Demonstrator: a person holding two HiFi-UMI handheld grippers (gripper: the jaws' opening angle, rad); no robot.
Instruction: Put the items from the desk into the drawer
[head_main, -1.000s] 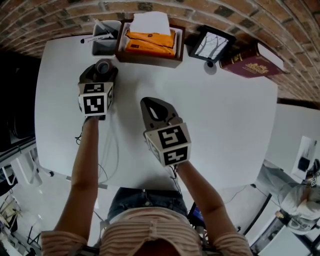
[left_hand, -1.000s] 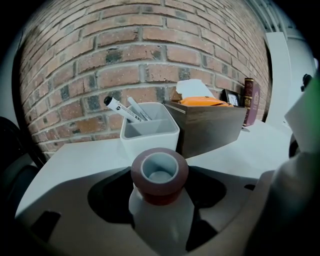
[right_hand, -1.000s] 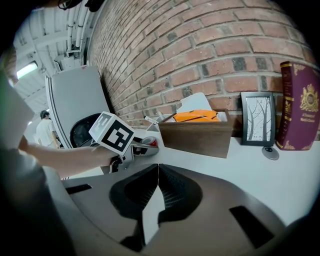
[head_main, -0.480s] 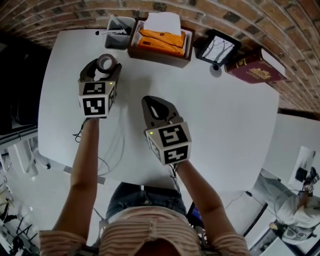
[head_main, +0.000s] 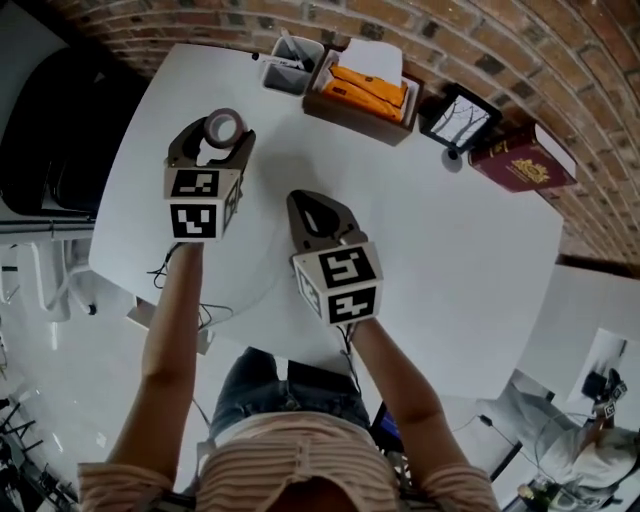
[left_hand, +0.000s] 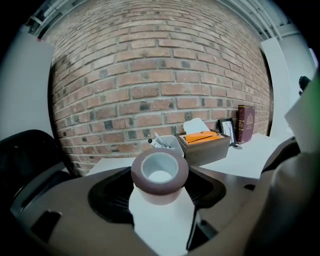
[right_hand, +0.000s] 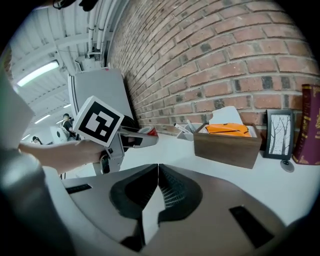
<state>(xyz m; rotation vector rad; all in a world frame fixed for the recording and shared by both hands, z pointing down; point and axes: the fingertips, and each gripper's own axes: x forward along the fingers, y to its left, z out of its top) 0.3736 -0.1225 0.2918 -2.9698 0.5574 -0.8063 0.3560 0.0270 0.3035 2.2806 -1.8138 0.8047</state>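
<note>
My left gripper pinched a maroon roll of tape with a pale core, hole facing up, at the jaw tips over the left side of the white desk. The jaws hid the roll's lower edge. My right gripper, jaws pressed together on nothing, hovered nearby.

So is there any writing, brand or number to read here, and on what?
No text here reads clearly.
On the maroon book: gold stamping, too blurred to read.
On the marker cubes: black-and-white square patterns, no letters.
On the tape roll: no print visible.
</note>
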